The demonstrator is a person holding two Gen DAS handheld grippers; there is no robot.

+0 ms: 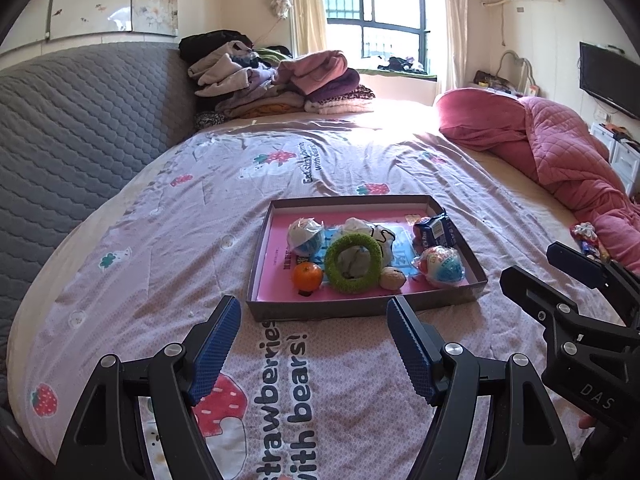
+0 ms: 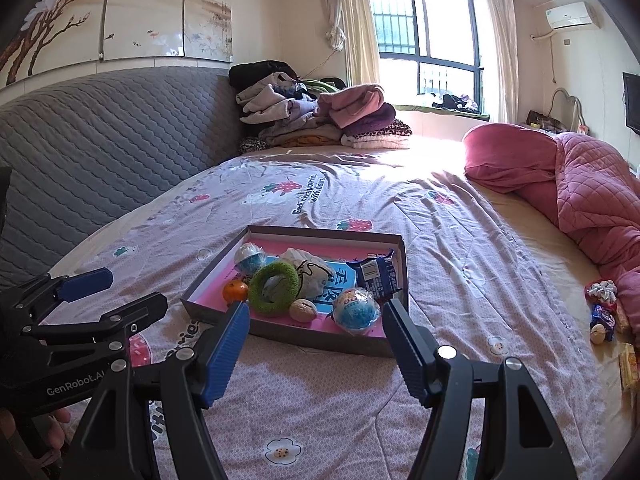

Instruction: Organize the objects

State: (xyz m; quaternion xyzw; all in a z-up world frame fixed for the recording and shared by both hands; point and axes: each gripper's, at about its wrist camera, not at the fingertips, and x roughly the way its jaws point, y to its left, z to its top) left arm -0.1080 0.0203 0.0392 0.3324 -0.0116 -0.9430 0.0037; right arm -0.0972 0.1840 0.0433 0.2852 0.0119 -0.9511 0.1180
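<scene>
Both tongs empty, jaws wide: left tongs (image 1: 312, 316) and right tongs (image 2: 316, 320) hover over the bed (image 1: 160, 216) just short of the tray's (image 1: 360, 304) near wall. Tray sits mid-bed w/ orange (image 1: 307, 276) at near-left corner, green ring (image 1: 353, 263) beside it, walnut (image 1: 393, 278) & wrapped ball (image 1: 441, 266) near-right, 2nd ball (image 1: 306, 234) far-left, dark snack pack (image 1: 434, 232) far-right. Loose snacks (image 2: 604, 312) lie at bed's right edge, by pink quilt (image 2: 592, 196).

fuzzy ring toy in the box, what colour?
Green; the fuzzy ring toy shows best in the left wrist view.
</scene>
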